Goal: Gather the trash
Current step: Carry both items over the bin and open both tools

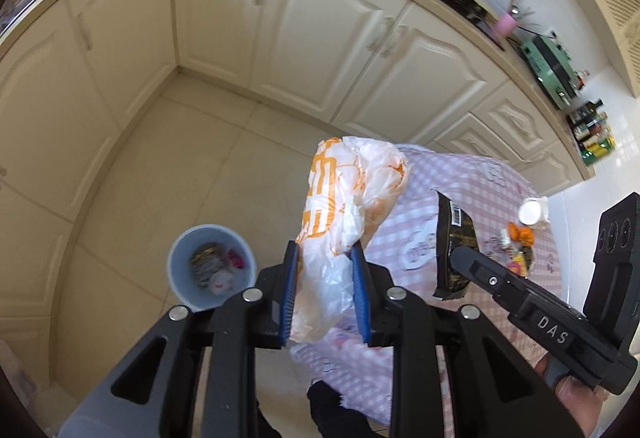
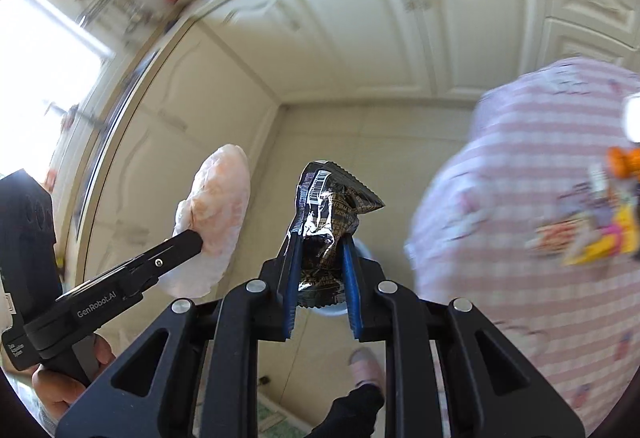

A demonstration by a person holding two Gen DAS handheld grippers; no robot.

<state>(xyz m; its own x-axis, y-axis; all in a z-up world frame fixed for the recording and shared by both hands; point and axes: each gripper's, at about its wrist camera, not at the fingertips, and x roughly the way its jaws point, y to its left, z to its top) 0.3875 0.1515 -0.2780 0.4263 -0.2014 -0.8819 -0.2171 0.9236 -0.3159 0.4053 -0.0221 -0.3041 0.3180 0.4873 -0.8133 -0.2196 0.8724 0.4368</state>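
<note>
**Two pieces of trash in hand, bin below**

Both pieces look ready to be carried over the grey bin (image 1: 212, 265) on the floor beside the table (image 1: 472, 178). To do this well, the person should bring each load directly above the bin's mouth before letting go, since the light plastic may drift and the bin is narrow. Releasing one piece at a time would help.

The left tongs (image 1: 326, 294) are closed on a crumpled white and orange plastic bag (image 1: 340, 206), their blue pads pinching its lower part. The right tongs (image 2: 320, 282) are narrowly clamped on a dark foil snack wrapper (image 2: 332, 206), which stands up between the pads. More small wrappers (image 1: 516, 242) and a white bottle (image 1: 532, 212) lie on the table's pink checked cloth.
</note>
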